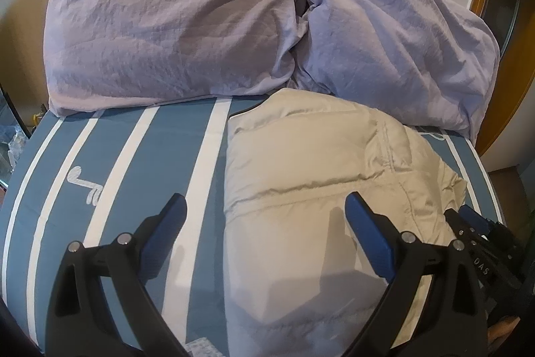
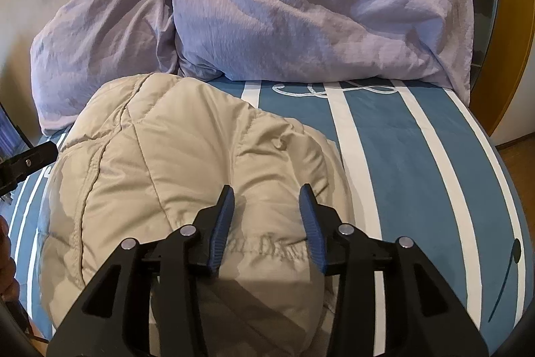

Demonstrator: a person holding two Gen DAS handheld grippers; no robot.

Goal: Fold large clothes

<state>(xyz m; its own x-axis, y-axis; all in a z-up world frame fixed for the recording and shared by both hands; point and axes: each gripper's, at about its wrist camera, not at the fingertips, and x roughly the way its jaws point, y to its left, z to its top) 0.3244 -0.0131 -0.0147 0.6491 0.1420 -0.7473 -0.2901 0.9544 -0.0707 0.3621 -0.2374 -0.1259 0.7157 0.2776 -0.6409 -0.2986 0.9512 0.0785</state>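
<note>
- The beige padded jacket (image 2: 187,176) lies folded into a thick bundle on the blue striped bed sheet (image 2: 408,163), just before the two lilac pillows (image 2: 301,5).
- Your right gripper (image 2: 266,206) hangs directly over the near end of the jacket. Its jaws stand half apart and nothing is pinched between them; the gathered cuff seam lies below the gap.
- Your left gripper (image 1: 265,209) is spread wide and holds nothing. Only its right finger is over the jacket (image 1: 317,189); the left finger is over the bare sheet (image 1: 133,156).
- The bundle's long axis runs away from you, toward the pillows.
- So the right hand is the nearer one, I judge; the left must shift to its right to meet the jacket's edge.
</note>
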